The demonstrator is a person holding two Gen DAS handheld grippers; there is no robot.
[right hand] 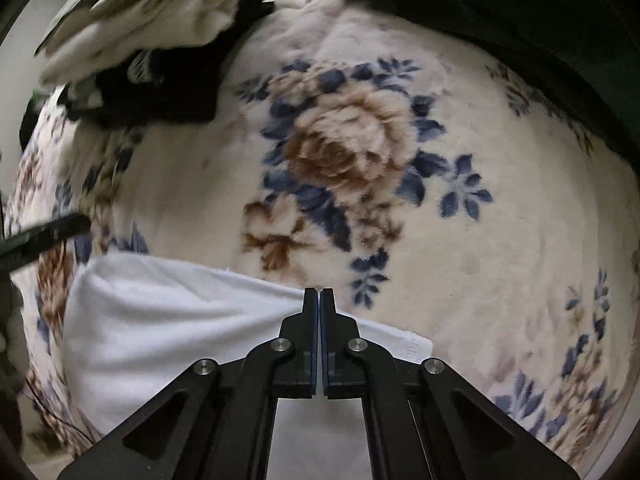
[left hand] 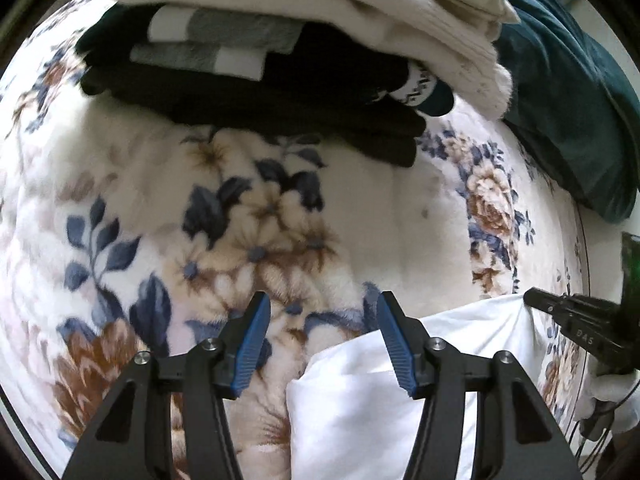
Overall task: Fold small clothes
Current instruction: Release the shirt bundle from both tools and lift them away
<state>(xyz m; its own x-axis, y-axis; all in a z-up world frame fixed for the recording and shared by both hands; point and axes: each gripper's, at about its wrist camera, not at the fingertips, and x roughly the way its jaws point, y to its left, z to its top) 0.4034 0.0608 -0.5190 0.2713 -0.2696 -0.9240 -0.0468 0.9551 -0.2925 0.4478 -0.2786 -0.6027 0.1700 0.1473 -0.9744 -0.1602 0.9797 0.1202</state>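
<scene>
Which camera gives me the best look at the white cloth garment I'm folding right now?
The right wrist view: the white cloth garment spreads across the floral fleece blanket, its far edge plain, with the right tool shut on that edge. The left wrist view shows only a bunched part beside the open left tool.

1. The blanket (right hand: pixel 500 240) is cream, patterned with brown roses and navy-blue leaves.
2. The small garment (left hand: pixel 360 392) is plain white.
3. The folded stack holds black pieces (left hand: pixel 280 92), grey-and-white striped ones (left hand: pixel 224 36), and a cream one (left hand: pixel 320 8) on top.
4. The pillow (left hand: pixel 568 92) is dark teal.
5. The left claw (left hand: pixel 320 344) is black with blue pads (left hand: pixel 252 344).
6. The right claw (right hand: pixel 320 300) is black.
</scene>
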